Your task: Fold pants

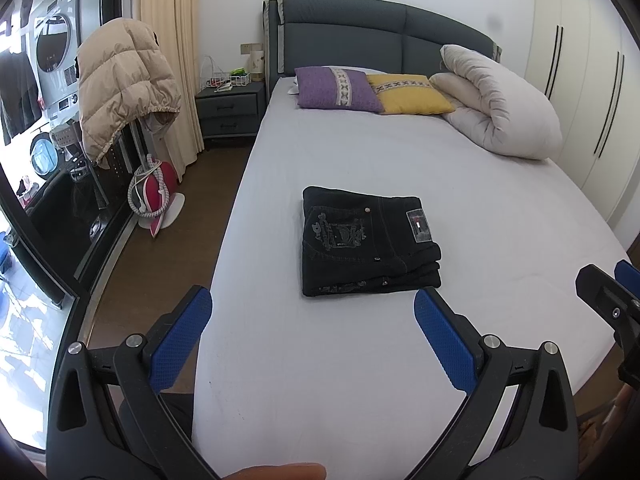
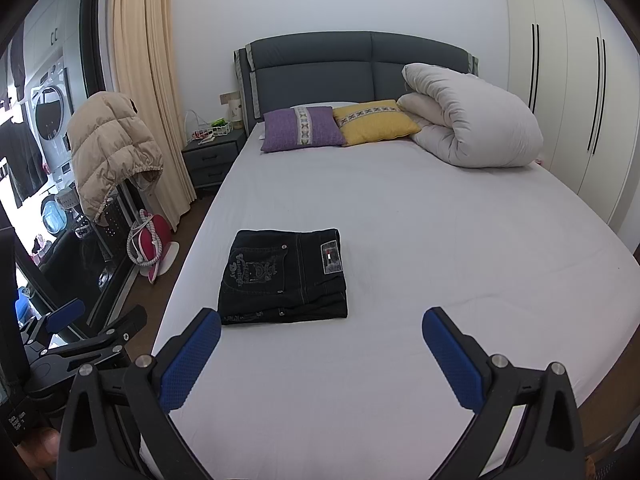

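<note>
You held your left gripper (image 1: 314,312) and right gripper (image 2: 322,334) wide apart, with nothing in them, above the near end of the bed (image 1: 360,360). Just past them, the black pants (image 1: 370,242) lay folded flat on the sheet. Far back sat a purple pillow (image 1: 338,89) and a yellow pillow (image 1: 408,94).

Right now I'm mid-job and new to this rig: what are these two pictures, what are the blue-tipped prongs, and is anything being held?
Each picture comes from a camera on a hand-held tool, looking along its two blue-padded fingers. One shows the left tool, the other the right tool. Both are open and hold nothing. The black pants lie folded on the bed, apart from both tools. Near the headboard are a purple pillow, a yellow pillow and a rolled duvet.
</note>
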A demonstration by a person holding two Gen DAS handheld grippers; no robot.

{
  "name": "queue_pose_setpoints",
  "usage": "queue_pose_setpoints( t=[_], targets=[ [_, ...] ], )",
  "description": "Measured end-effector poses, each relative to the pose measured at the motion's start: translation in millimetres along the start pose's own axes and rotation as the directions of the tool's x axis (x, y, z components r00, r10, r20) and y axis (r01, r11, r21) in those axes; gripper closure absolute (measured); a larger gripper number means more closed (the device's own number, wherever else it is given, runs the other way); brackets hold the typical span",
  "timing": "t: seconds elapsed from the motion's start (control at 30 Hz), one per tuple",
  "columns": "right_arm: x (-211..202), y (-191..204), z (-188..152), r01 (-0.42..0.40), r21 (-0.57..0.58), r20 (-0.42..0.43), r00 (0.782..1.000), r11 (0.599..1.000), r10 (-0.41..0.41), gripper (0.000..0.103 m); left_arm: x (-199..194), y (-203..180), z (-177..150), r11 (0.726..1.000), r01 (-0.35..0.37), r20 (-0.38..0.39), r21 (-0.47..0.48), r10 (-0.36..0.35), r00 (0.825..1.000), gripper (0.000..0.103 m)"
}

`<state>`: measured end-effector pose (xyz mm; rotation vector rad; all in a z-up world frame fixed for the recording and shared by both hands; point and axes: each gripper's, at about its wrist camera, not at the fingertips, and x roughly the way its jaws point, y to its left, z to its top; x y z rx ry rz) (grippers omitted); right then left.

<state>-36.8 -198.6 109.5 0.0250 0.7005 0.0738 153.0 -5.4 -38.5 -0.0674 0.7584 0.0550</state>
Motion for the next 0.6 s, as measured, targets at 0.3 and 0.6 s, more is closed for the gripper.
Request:
queue_pose_setpoints(
  t=[0.3,0.6],
  targets=[
    [0,-1,-1,-0.001,0.001,-0.004,1.000,1.000,0.001,0.000,4,0,-3,1.000,0.003,-0.008,0.001,-0.003,1.000,0.000],
    [-1,-3,-8,-0.003,0.003,-0.011,1.000,1.000,0.003,0.000,10,6,-1,1.000,0.021,-0.010,0.008,-0.021,1.000,0.000]
  ],
)
